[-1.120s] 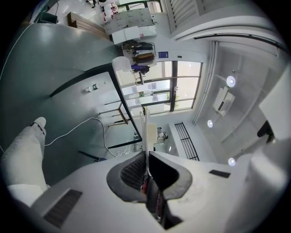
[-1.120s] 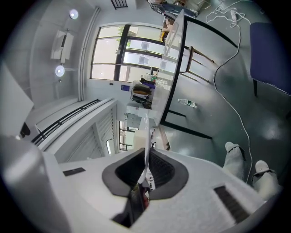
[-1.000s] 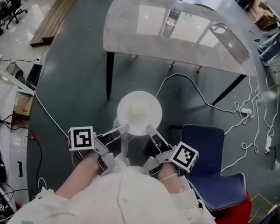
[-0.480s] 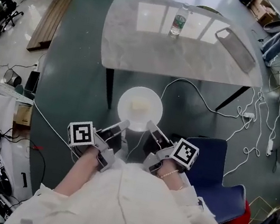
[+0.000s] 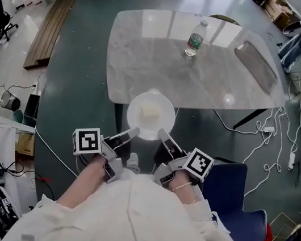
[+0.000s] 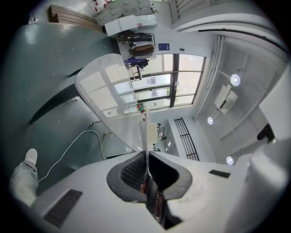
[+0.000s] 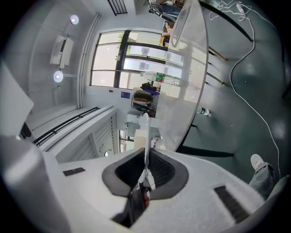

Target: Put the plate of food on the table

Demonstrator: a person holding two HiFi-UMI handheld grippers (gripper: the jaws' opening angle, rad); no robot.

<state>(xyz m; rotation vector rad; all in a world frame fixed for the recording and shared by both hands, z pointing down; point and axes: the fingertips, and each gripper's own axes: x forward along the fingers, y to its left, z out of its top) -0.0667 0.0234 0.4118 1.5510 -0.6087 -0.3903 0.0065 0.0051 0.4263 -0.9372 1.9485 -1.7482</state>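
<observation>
The plate is white and round, with a pale portion of food at its centre. It is held level between the two grippers, clear of any support. In the head view it overlaps the near edge of the table; whether it is already above the tabletop cannot be told.

The left gripper has its jaws clamped on the plate's near-left rim, which its own view shows edge-on between the pads. The right gripper is clamped likewise on the near-right rim. Both point towards the table.

On the pale, glossy tabletop a clear bottle with a green label stands upright near the far middle, well apart from the plate. A blue chair stands on the dark floor to the right, near loose white cables.
</observation>
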